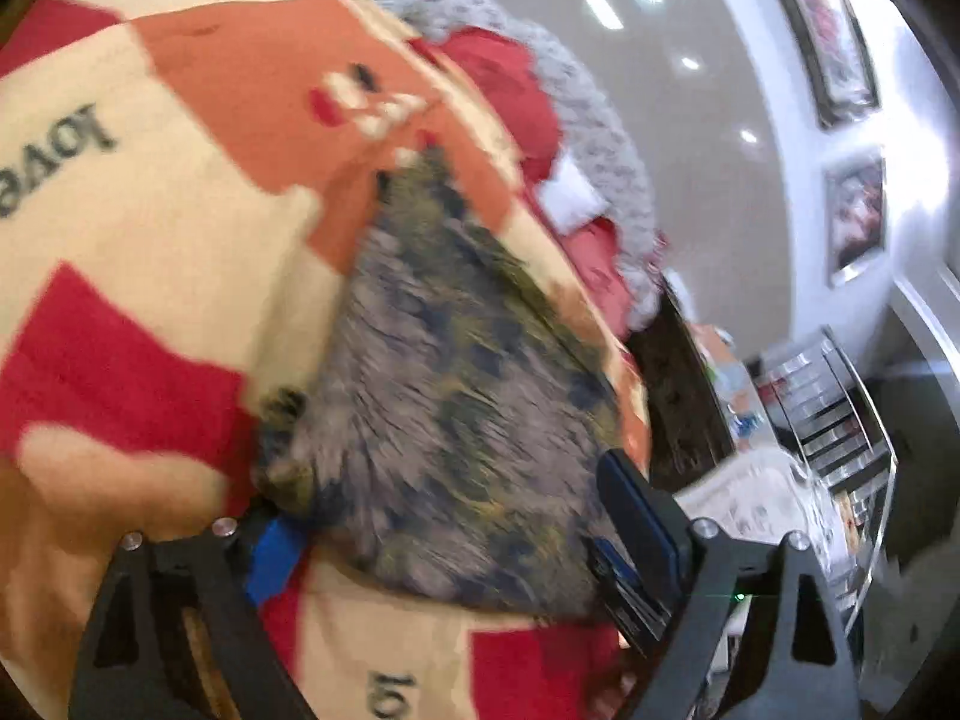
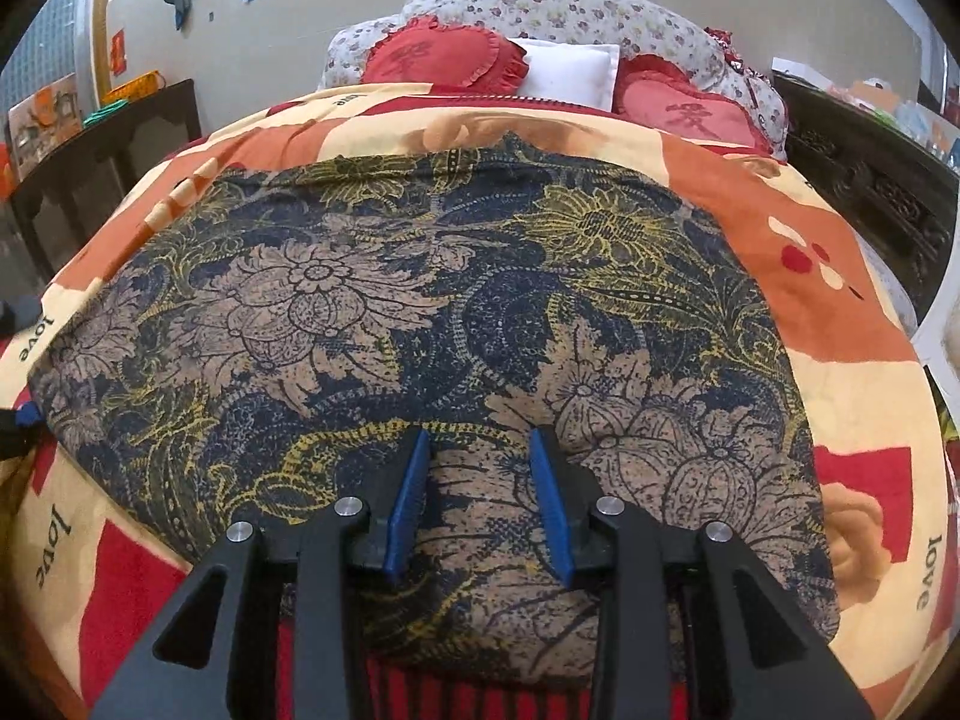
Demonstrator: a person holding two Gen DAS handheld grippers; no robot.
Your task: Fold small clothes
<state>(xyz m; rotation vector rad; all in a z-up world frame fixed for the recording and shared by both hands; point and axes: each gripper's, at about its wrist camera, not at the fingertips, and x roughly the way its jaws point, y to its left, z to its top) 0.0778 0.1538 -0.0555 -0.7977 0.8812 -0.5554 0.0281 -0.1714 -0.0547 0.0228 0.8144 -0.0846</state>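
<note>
A small dark floral cloth [image 2: 432,312], navy, tan and yellow, lies spread flat on the patchwork quilt [image 2: 864,372]. My right gripper [image 2: 481,495] sits over the cloth's near edge. Its blue pads [image 2: 414,498] stand apart and flat cloth shows in the gap, with nothing pinched. The left wrist view is blurred and tilted. There the same cloth [image 1: 456,372] runs up between the wide-open fingers of my left gripper [image 1: 456,531], and one blue pad [image 1: 273,552] is beside the cloth's bunched corner. Neither pad presses on it.
The quilt [image 1: 150,240] is red, orange and cream with "love" printed on it. Red heart cushions [image 2: 444,57], a white pillow [image 2: 576,69] and a flowered bolster [image 2: 570,9] lie at the bed's head. Dark wooden cabinets [image 2: 870,180] flank the bed. A glass shelf rack [image 1: 840,414] stands beside it.
</note>
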